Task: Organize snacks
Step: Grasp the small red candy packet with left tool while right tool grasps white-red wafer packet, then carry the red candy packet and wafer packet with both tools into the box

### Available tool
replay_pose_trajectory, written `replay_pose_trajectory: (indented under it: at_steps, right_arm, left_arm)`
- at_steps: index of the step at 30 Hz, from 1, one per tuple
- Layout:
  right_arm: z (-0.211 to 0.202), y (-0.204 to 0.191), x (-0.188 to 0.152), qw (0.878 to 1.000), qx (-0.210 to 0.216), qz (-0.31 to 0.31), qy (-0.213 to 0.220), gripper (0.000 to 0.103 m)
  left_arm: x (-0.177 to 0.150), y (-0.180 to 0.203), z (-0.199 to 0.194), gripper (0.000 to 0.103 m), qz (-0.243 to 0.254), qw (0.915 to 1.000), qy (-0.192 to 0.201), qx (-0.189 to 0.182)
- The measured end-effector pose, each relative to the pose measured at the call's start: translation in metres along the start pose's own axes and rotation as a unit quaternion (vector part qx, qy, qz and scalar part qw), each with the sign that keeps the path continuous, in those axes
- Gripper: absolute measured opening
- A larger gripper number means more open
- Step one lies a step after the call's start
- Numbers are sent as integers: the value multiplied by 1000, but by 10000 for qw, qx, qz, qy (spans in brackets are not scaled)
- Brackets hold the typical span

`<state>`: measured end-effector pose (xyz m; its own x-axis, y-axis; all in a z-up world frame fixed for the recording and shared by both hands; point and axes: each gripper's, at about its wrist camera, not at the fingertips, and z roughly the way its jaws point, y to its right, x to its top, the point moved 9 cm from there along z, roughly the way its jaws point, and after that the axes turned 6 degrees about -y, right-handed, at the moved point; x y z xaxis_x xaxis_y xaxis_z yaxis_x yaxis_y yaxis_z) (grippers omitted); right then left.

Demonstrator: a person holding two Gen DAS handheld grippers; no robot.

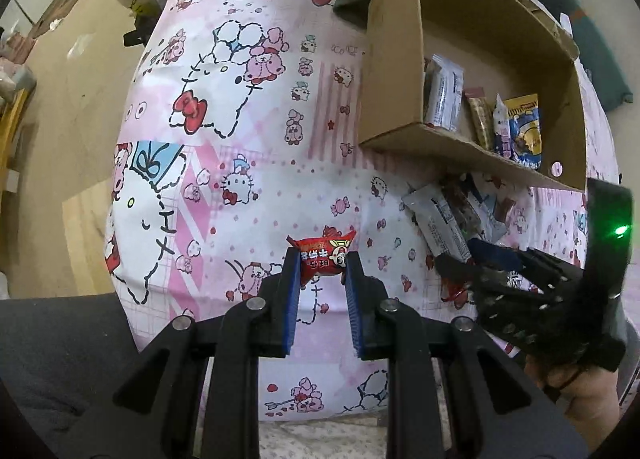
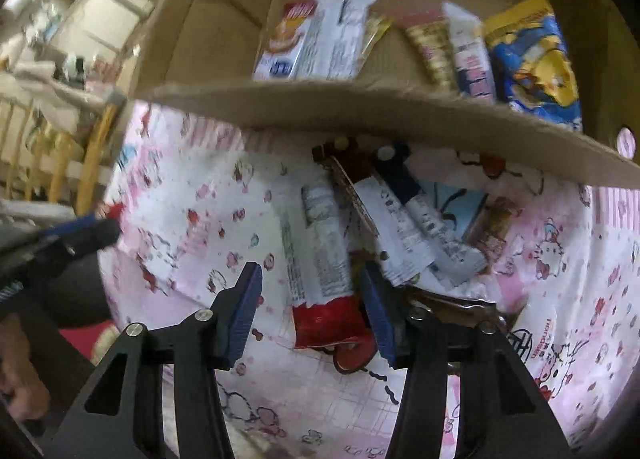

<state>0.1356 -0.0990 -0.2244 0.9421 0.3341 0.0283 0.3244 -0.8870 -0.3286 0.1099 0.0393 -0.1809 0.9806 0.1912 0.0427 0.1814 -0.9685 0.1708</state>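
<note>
Candy in a red wrapper (image 1: 326, 255) sits pinched between the blue pads of the left gripper (image 1: 323, 259) in the left wrist view, its twisted ends sticking out past the fingertips; the jaws are drawn in narrow on it. It hangs above the cartoon-print cloth (image 1: 248, 131), and the cardboard box (image 1: 404, 59) lies up and to the right of it, its long axis slanting down toward the right — so the drop calls for a carry across that near wall. Packets already stand inside. The right gripper (image 1: 460, 263) reaches into the loose pile of packets (image 1: 444, 219) just below the box.

Packet with a red end (image 2: 324, 283) lies between the fingers of the right gripper (image 2: 312, 291) in the right wrist view, its long axis running away from the claw toward the box wall (image 2: 360, 115), roughly in line with the fingers. The jaws stand about half spread; the right pad (image 2: 376, 315) looks to be at the packet's edge, while the left pad (image 2: 244, 311) stands clear of it — no grip yet, by the look. Motion blur leaves finer contact unclear. This hand is the nearer one to the pile.
</note>
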Motion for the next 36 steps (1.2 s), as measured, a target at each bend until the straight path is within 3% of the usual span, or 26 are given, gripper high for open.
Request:
replay_pose_trajectory:
  at_steps: [2,5,7,12,21,28,36]
  right_arm:
    - [10,-5,-3,9998,-120,-136,-110,52]
    - [17,-11,-6,9987,-315,-365,-191,32]
    - [14,-17,-7,9983,-293,-478,-139,32]
    - [3,-32,-20,9988,212,-432,-121,32]
    - [-9,-28,-29,9989,323,-346,-31,32]
    - [-17,-25,-29,9989,326,-325,102,32]
    - [-57,-19,-38,9966,606,-147,546,32]
  left_arm:
    - [1,0,2,18,22,10000,-20,12]
    - [1,1,3,18,74,10000,-9,61]
    - [1,-1,4,18,71,9999,-7,118]
    - [0,0,7,18,105,9998,-19,146]
    - [0,6,8,18,343,9986,80,406]
    - [1,-2,5,18,248,9986,184,423]
    - [2,3,-3,18,444,9966,404,570]
